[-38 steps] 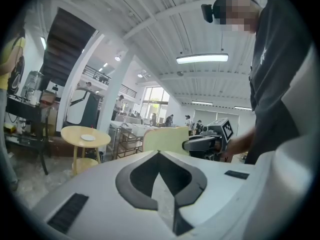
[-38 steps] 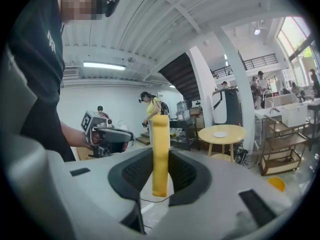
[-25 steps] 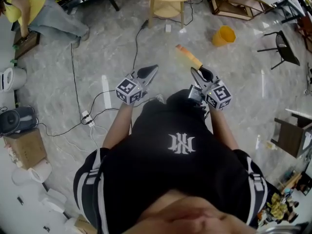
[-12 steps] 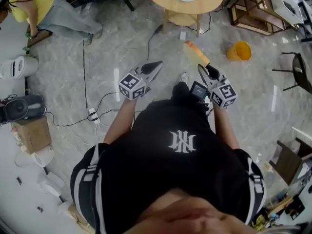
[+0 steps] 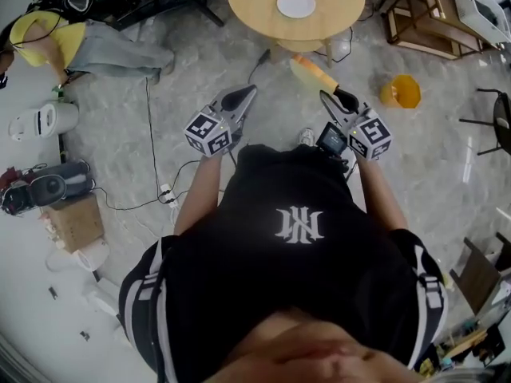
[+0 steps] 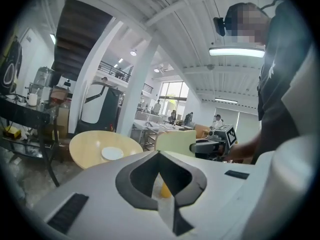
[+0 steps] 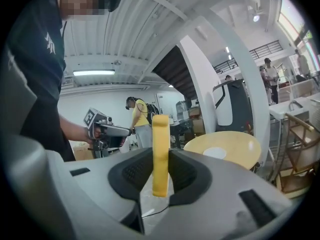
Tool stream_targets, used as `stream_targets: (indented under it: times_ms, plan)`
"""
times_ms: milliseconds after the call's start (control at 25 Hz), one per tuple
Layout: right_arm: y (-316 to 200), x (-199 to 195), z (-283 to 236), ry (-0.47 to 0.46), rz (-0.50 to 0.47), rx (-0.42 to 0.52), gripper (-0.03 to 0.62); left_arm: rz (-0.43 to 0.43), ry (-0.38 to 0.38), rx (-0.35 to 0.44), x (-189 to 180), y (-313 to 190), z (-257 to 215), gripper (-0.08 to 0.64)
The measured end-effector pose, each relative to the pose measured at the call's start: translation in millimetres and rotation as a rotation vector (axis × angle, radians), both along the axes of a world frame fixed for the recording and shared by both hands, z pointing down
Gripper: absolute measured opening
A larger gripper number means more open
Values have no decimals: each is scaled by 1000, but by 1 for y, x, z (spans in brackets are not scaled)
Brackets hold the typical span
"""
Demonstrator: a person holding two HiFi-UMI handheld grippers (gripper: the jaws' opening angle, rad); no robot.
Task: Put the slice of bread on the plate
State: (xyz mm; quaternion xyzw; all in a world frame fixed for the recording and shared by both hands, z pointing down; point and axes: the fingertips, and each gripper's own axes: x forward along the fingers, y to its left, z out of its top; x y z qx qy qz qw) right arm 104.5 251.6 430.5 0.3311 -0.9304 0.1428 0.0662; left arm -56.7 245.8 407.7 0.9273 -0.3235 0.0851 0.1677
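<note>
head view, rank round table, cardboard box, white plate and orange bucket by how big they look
1. round table
2. cardboard box
3. orange bucket and white plate: about alike, too close to rank

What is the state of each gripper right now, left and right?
Left gripper: closed, holding nothing.
Right gripper: closed on the slice of bread.

The slice of bread, pale yellow with a darker crust, is held upright and edge-on between the jaws of the right gripper. The plate, white and round, lies flat on a round wooden table, apart from the bread.
</note>
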Motion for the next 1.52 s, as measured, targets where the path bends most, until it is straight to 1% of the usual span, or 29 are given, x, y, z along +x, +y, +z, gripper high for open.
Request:
stream_targets:
  times_ms: [120,200,360,520,680,880,1000,1120,1240,1360,1520]
  plan:
    - [-19,7,8,10,-16,-12,86,-12,24,-12,7,-15,1,3]
    - [-31,11,8,1,-12,-16,86,-4,18,-20,11,-21,4,3]
    - [-52,8,10,-6,-11,-25,87,-22,18,-43,6,-38,11,3]
    - [-78,2,14,17,-19,-32,87,-16,32,-50,3,-68,18,3]
    - [-113,5,21,32,29,-53,87,27,53,-57,10,-106,33,3]
    - [-170,6,22,69,83,-75,87,64,97,-81,11,-177,46,3]
    - [-205,9,22,77,125,-104,87,86,116,-79,14,-220,46,3]
    - [-242,-2,13,94,137,-107,87,124,114,-73,10,-262,43,3]
    - [-270,-8,10,124,154,-118,87,180,102,-76,10,-290,49,3]
    - [-293,-7,19,148,168,-165,87,209,108,-93,14,-317,60,3]
    - [-299,4,20,206,191,-194,87,241,134,-139,22,-335,73,3]
